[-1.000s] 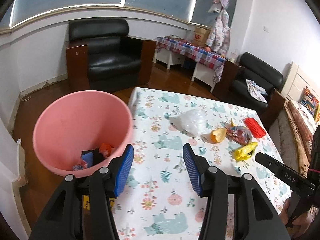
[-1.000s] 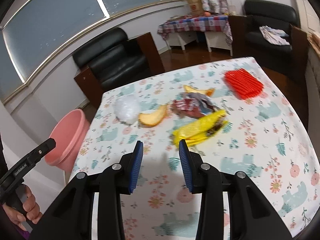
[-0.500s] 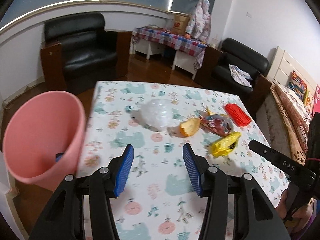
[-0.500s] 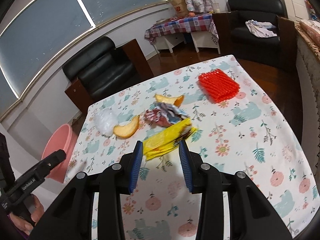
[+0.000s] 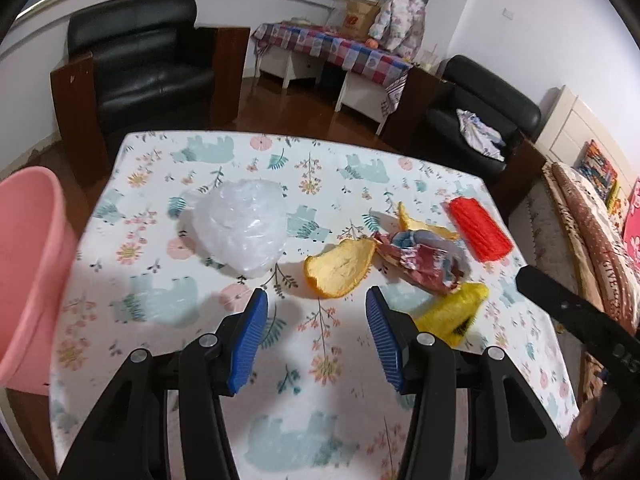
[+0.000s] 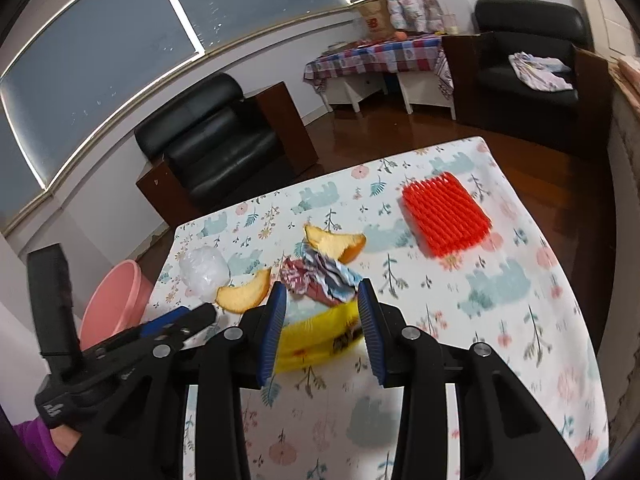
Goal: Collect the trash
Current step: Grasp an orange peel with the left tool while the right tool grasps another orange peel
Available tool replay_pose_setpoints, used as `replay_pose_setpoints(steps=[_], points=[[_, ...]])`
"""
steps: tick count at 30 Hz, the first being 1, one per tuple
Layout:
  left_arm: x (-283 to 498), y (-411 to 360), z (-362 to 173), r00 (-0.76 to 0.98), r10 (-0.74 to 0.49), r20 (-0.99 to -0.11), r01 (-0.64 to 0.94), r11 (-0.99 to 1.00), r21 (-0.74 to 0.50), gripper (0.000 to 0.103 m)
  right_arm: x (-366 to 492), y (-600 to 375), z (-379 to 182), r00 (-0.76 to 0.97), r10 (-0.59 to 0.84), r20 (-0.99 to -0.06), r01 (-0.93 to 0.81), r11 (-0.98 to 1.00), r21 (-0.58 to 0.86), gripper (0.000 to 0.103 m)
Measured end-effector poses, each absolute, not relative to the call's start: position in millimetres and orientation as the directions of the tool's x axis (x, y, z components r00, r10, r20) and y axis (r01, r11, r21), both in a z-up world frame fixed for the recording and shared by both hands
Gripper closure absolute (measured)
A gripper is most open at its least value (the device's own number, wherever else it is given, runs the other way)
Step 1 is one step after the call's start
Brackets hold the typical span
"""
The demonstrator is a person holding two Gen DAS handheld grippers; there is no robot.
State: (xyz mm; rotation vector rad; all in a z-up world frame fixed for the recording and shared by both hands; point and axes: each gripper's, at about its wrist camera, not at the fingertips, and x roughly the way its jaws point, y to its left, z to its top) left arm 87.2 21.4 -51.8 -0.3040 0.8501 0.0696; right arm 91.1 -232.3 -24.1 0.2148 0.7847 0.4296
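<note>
Now trash is approached by both grippers.
Right gripper point(image 6: 322, 294), jaws parted, is poised around the yellow wrapper point(image 6: 316, 338); left gripper point(image 5: 316, 302), jaws wide and empty, is held near the orange peel point(image 5: 340, 268) on the table point(image 5: 160, 304).

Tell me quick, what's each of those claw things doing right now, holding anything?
Left gripper: jaws open, holding nothing, just short of the orange peel.
Right gripper: jaws open, either side of the yellow wrapper, not closed on it.

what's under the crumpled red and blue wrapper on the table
The crumpled red and blue foil wrapper overlaps the yellow plastic packet at its near edge. What lies beneath its middle is covered.
</note>
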Motion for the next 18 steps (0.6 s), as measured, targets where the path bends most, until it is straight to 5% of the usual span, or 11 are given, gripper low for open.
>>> replay_pose_setpoints(steps=[7, 14, 18], points=[[110, 21, -70, 0.623, -0.046, -0.781, -0.219, 0.948, -0.231, 0.065, 119, -216, -35, 0.587, 0.445, -0.676, -0.34, 0.894, 0.293, 0.065], [117, 24, -76, 0.625, -0.048, -0.779, -0.228, 0.943, -0.241, 0.095, 135, -217, -43, 0.559, 0.468, -0.684, -0.346, 0.882, 0.32, 0.065], [116, 24, -72, 0.642, -0.04, -0.765, -0.219, 0.948, -0.233, 0.1, 146, -223, -41, 0.567, 0.477, -0.672, -0.32, 0.879, 0.354, 0.065]])
